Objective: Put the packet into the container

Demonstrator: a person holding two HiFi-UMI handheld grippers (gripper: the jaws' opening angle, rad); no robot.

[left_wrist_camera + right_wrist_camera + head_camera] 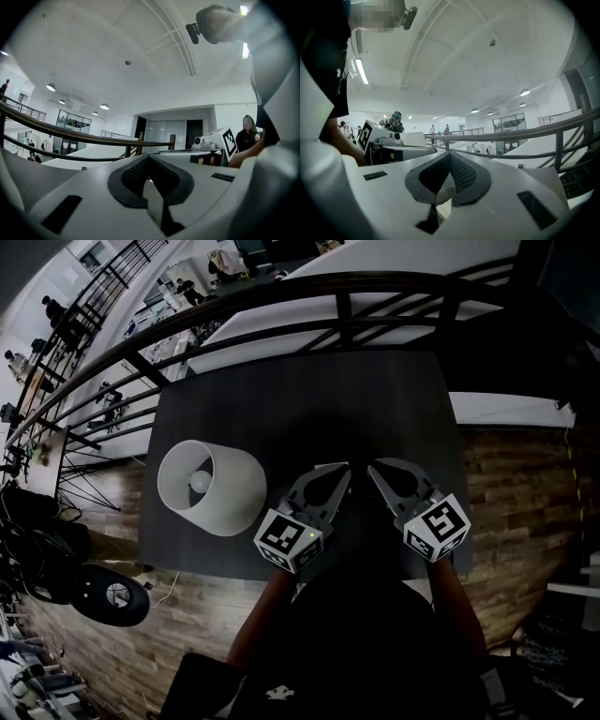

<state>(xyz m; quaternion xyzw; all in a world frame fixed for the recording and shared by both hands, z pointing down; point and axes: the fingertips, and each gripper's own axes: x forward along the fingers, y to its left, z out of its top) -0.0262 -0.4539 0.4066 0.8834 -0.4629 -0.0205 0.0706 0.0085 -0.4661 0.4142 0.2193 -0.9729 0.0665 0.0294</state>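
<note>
A white round container (212, 487) stands on the left part of the dark table (300, 409), its mouth facing up toward the head view. A small pale round thing (200, 483) shows inside it; I cannot tell what it is. No packet lies in plain sight on the table. My left gripper (344, 469) hovers right of the container near the table's front edge, jaws shut with nothing between them. Beside it, my right gripper (373, 469) is shut and empty too. The left gripper (148, 157) and right gripper (449, 154) views tilt up at the ceiling.
A dark curved railing (281, 296) runs behind the table's far edge, with a lower floor beyond it. Wood flooring (511, 493) lies to the right and left of the table. A dark round object (111, 594) sits on the floor at the lower left.
</note>
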